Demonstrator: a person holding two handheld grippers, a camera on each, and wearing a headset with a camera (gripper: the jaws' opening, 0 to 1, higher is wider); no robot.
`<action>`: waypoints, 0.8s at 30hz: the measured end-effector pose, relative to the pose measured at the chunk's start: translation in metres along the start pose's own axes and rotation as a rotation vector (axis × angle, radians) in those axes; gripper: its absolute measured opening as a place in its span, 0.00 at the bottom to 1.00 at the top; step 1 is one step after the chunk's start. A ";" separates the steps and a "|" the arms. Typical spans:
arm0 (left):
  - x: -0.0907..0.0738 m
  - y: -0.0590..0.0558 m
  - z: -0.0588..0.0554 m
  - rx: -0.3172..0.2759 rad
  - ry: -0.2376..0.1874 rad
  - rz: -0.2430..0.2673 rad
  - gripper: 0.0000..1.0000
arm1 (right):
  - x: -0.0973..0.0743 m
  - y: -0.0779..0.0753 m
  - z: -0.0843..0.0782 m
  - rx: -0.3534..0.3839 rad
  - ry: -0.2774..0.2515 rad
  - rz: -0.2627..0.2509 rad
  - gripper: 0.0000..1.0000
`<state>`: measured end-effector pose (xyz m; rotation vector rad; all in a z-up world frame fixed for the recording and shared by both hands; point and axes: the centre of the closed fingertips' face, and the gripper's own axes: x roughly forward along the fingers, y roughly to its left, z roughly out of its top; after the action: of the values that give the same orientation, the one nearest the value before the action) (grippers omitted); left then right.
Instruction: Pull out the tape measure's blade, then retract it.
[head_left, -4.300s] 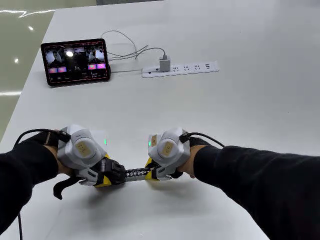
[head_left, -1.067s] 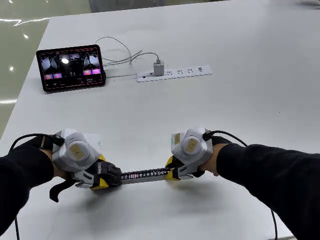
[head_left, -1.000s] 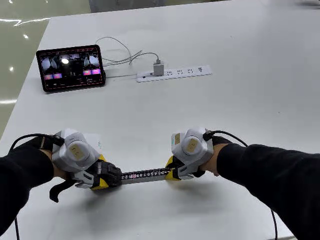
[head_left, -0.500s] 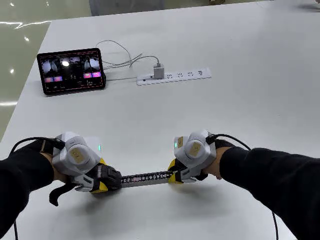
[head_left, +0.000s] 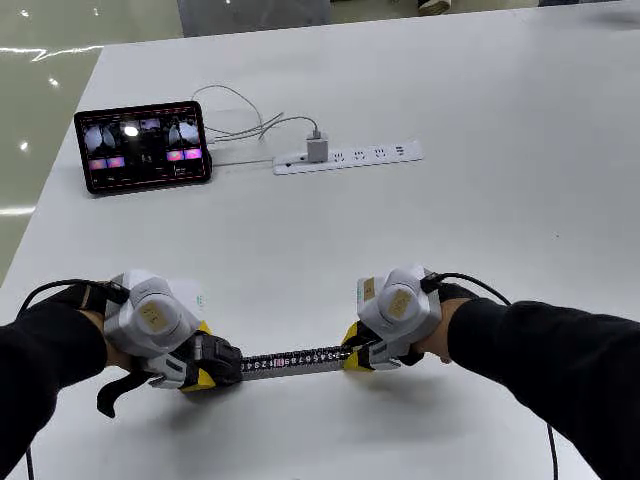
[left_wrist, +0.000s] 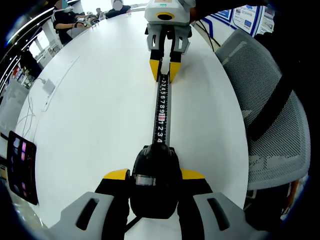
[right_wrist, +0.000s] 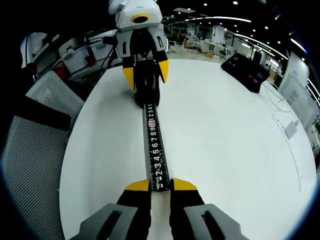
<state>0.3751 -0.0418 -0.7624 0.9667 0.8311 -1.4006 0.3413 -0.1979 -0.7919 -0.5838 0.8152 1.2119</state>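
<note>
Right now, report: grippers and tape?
Left gripper shut on tape measure case. Right gripper shut on blade at its tip, blade stretched between them, over table. Tablet, power strip far back, off the line.

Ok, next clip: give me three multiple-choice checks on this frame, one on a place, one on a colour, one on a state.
1. In the head view, where does the dark tablet with the lit screen lie relative to the long white power strip?
A. left of it
B. right of it
C. on top of it

2. What does the flat tape-measure blade look like?
A. yellow with black numbers
B. black with white numbers
C. plain white

3. What state is the blade in?
A. fully retracted
B. lying loose, held by nothing
C. drawn out between the two grippers

Answers:
1 A: the tablet sits off the strip's left end.
2 B: white numerals on black show in both gripper views.
3 C: the left gripper clamps the black tape-measure case and the right gripper pinches the blade's end.
</note>
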 end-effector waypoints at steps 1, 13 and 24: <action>0.000 0.000 0.000 0.000 0.000 0.000 0.31 | 0.000 0.000 0.000 -0.001 -0.001 0.000 0.09; 0.000 0.001 0.000 -0.004 -0.001 0.002 0.31 | -0.006 -0.002 -0.007 0.000 0.001 -0.002 0.09; -0.001 0.000 0.001 -0.005 -0.001 0.004 0.31 | -0.011 -0.004 -0.013 0.002 0.002 -0.003 0.09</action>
<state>0.3751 -0.0420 -0.7615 0.9636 0.8310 -1.3951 0.3402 -0.2154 -0.7914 -0.5845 0.8172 1.2072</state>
